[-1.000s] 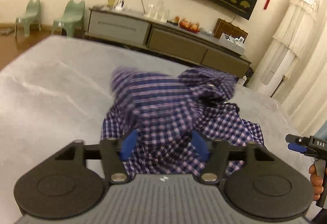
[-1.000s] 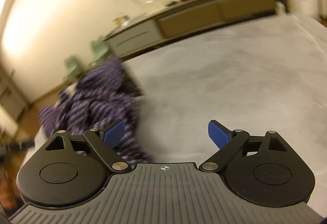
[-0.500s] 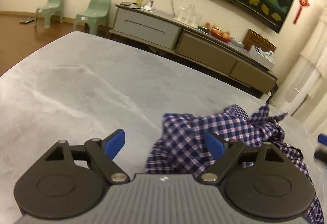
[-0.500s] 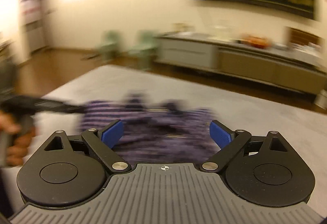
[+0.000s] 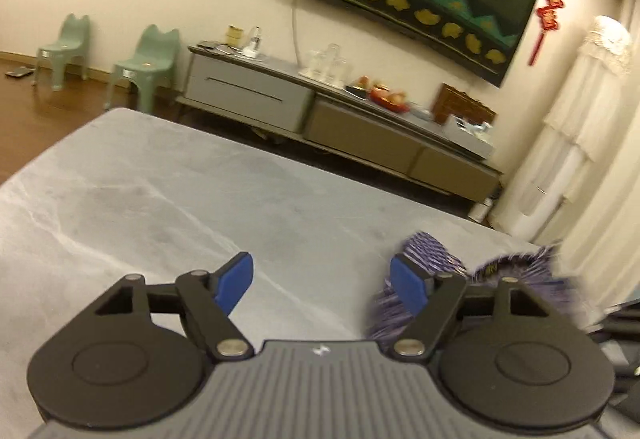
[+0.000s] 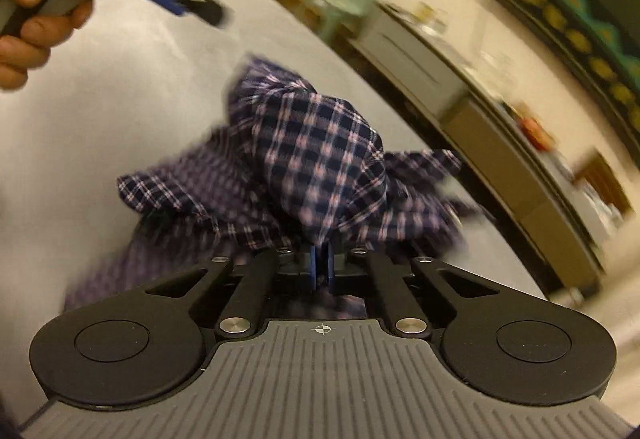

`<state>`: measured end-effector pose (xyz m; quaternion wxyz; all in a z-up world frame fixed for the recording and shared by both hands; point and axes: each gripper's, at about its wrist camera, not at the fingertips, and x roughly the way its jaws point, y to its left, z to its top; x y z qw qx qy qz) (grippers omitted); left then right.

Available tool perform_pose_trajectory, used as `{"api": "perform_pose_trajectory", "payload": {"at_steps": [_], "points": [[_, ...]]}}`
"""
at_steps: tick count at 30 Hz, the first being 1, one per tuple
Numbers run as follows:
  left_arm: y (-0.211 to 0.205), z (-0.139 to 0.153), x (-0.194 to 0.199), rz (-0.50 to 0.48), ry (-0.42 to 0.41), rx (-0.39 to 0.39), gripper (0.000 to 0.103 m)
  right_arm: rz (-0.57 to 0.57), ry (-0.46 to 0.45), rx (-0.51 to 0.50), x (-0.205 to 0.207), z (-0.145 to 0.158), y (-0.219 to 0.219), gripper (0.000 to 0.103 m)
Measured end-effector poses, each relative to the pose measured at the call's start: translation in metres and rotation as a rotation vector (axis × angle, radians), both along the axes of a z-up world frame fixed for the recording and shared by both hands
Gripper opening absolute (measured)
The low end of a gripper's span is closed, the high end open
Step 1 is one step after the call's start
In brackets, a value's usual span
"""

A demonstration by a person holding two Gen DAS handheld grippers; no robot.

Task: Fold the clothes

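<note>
- Grey table (image 5: 168, 175), left gripper (image 5: 322, 281): jaws wide but closing, nothing btwn them.
- Plaid shirt (image 6: 320, 159) bunched on table, mid-right.
- Right gripper (image 6: 320, 269): clamped tight, prob. pinching shirt fabric.
- Red wall hanging (image 5: 554, 5): writing unreadable.

The left gripper (image 5: 322, 281) hangs over the gray table (image 5: 160, 207), its blue jaws closing on nothing. The checked shirt (image 5: 432, 263) sits blurry at four o'clock. Two green chairs (image 5: 148, 59) stand at ten o'clock.
</note>
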<state>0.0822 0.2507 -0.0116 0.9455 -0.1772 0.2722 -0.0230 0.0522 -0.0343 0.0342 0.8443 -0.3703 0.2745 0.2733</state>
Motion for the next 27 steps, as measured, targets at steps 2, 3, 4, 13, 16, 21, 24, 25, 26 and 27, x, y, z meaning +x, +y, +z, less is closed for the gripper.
{"api": "perform_pose_trajectory", "payload": {"at_steps": [2, 3, 4, 13, 16, 21, 24, 25, 26, 27], "points": [[-0.011, 0.002, -0.017, -0.074, -0.026, -0.035, 0.076, -0.043, -0.038, -0.065, -0.029, 0.01, -0.053, 0.002], [-0.017, 0.004, -0.026, -0.106, -0.039, -0.043, 0.076, -0.107, -0.07, -0.113, -0.04, 0.003, -0.076, 0.002], [-0.024, 0.008, -0.038, -0.141, -0.056, -0.045, 0.076, -0.171, -0.103, -0.162, -0.05, -0.004, -0.1, 0.002], [-0.089, -0.004, -0.035, -0.237, -0.067, -0.003, 0.096, -0.595, -0.044, 0.286, -0.107, 0.019, -0.193, 0.08], [-0.093, -0.04, 0.001, -0.218, 0.13, -0.236, 0.097, -0.523, 0.017, 0.509, -0.113, 0.033, -0.178, 0.096], [-0.107, -0.098, 0.04, -0.16, 0.28, -0.559, 0.099, -0.494, 0.035, 0.619, -0.108, 0.017, -0.173, 0.096], [-0.117, -0.109, 0.067, -0.134, 0.287, -0.678, 0.067, -0.558, 0.063, 0.733, -0.094, -0.008, -0.197, 0.096], [-0.119, -0.107, 0.076, -0.125, 0.284, -0.681, 0.039, -0.611, 0.095, 0.787, -0.091, -0.015, -0.211, 0.096], [-0.122, -0.102, 0.083, -0.13, 0.267, -0.68, 0.007, -0.665, 0.127, 0.84, -0.087, -0.022, -0.225, 0.094], [-0.124, -0.095, 0.09, -0.142, 0.244, -0.678, 0.004, -0.718, 0.16, 0.894, -0.083, -0.029, -0.239, 0.091]]}}
